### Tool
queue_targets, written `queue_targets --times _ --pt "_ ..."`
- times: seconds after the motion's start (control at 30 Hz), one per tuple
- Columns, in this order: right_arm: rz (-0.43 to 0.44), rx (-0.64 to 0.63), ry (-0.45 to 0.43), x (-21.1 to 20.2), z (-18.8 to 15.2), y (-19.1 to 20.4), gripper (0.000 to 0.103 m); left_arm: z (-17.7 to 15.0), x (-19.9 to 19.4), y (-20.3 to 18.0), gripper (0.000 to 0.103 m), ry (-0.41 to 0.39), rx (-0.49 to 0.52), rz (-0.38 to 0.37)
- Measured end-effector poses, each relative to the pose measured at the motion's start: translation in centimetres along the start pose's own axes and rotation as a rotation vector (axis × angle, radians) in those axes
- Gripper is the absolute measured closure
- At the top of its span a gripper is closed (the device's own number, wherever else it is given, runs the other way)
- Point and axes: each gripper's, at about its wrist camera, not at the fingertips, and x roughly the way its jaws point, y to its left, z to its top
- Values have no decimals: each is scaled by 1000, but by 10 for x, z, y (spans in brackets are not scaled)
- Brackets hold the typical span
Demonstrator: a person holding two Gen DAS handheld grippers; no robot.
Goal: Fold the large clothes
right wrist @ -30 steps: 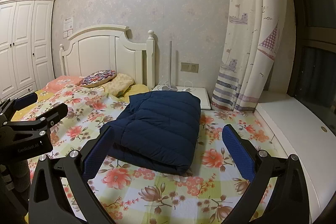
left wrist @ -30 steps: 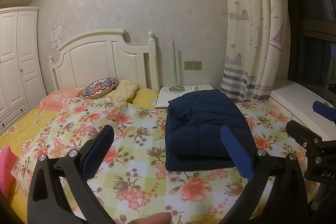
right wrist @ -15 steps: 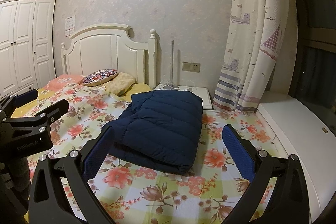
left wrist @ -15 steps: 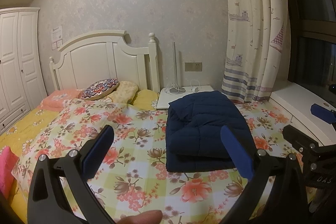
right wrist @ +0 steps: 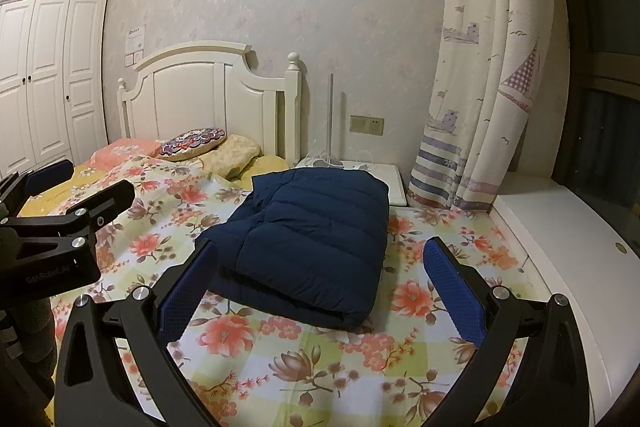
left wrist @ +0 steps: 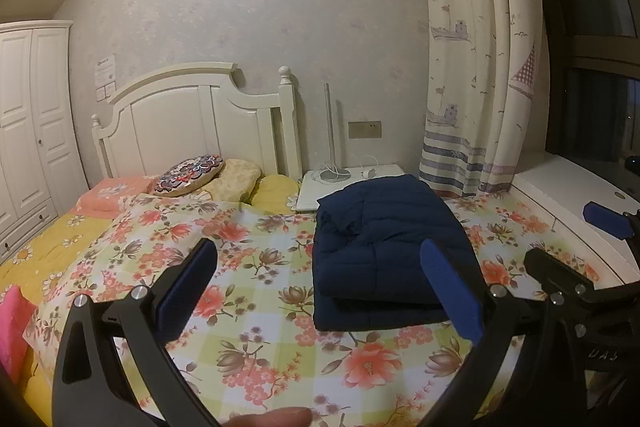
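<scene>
Closest to me, a fingertip (left wrist: 276,417) shows at the bottom edge of the left wrist view. Just beyond it my left gripper (left wrist: 318,287) stands with its blue-padded jaws spread wide and nothing between them. My right gripper (right wrist: 320,287) is the same: jaws wide apart, holding nothing. Each gripper hangs above the flowered bedspread (left wrist: 256,339), and I see each one at the edge of the other's view.

Past the fingertips lies the navy puffer jacket (right wrist: 316,239), folded into a thick rectangular bundle and resting flat on the bedspread, apart from both grippers. From the left wrist view I can see two stacked layers at its near edge.

Farther back, a round patterned cushion (left wrist: 190,174) leans on a pale yellow pillow (left wrist: 236,179) by the white headboard (left wrist: 192,123). A white nightstand (left wrist: 348,179) sits beside the bed behind the jacket, with a thin white pole and some cable on it. Behind that hangs a curtain with sailing boats (right wrist: 488,75), and a white wardrobe (right wrist: 44,75) stands at far left.
</scene>
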Motion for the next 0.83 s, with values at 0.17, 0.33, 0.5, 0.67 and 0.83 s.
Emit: queue_targets --times 0.17,0.33,0.5,0.67,0.83 --pt "7 -8 9 5 -2 -1 5 -1 0 0 2 2 1 -5" --pt "12 -11 25 12 -5 -2 5 -2 2 0 2 5 4 -12" --pt "19 -8 47 24 -10 -2 5 -9 17 -2 2 21 9 -35" --pt "-1 -17 69 44 -14 -18 5 -17 60 4 2 122 38 -72" --pt "-197 22 118 63 -8 -127 5 -25 151 95 2 320 -43 14"
